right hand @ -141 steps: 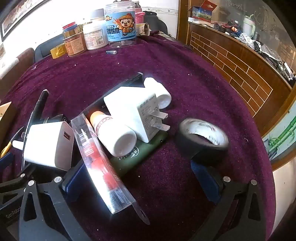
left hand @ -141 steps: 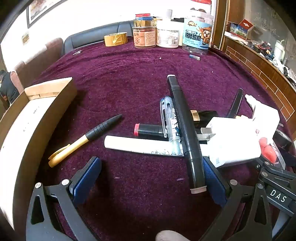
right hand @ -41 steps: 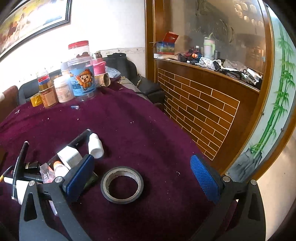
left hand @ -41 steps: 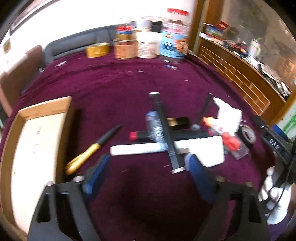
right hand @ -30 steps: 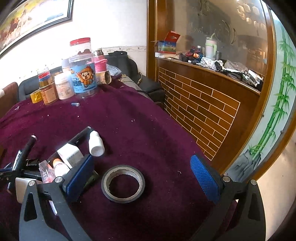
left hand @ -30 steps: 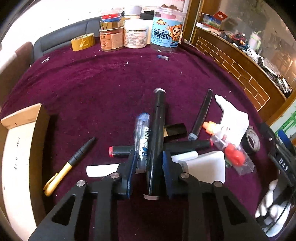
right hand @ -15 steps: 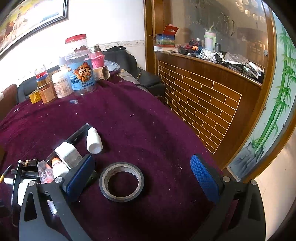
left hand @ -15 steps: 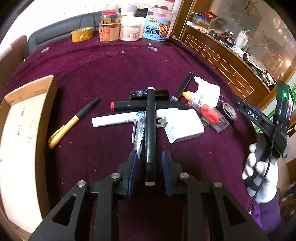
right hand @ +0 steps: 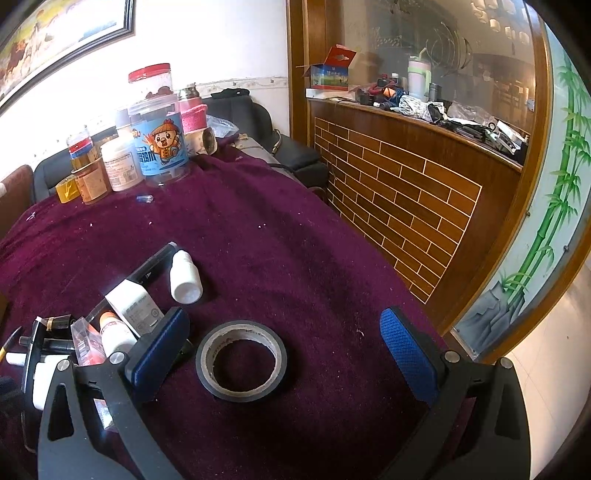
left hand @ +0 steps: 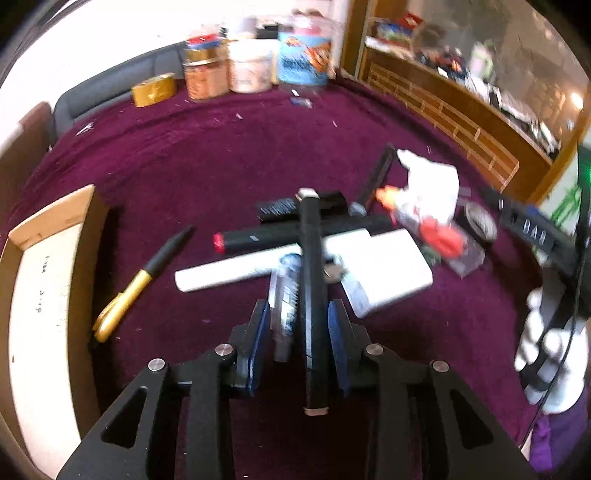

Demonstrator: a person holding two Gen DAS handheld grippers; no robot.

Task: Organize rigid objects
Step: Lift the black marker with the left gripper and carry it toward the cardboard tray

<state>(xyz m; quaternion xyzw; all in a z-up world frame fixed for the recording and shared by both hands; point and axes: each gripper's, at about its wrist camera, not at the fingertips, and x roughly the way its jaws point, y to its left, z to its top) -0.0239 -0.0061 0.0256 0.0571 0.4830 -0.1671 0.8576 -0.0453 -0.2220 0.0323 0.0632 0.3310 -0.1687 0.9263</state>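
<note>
Purple cloth (left hand: 229,155); only the left view shows the left gripper (left hand: 298,341) clamped on a black marker (left hand: 312,295) and a clear pen (left hand: 284,295), cardboard box (left hand: 44,280) left; right gripper (right hand: 284,354) gapes over a tape roll (right hand: 242,360).

Stuff around you that's not part of job: purple cloth (right hand: 295,266) covers whole counter. Far edge has jar cluster: clear tub with cartoon label (right hand: 160,147), white jar (right hand: 120,162) beside it, amber jar (right hand: 88,181) next, yellow tape roll (right hand: 66,190) at end of row. Red-lidded jar (right hand: 151,79) stands behind them. Framed painting (right hand: 55,33) on wall at your upper left. Brick-pattern wooden bar (right hand: 406,177) off to right, its top cluttered: white mug (right hand: 419,79), red-and-blue box (right hand: 332,68). Bamboo mural (right hand: 554,184) at far right.
</note>
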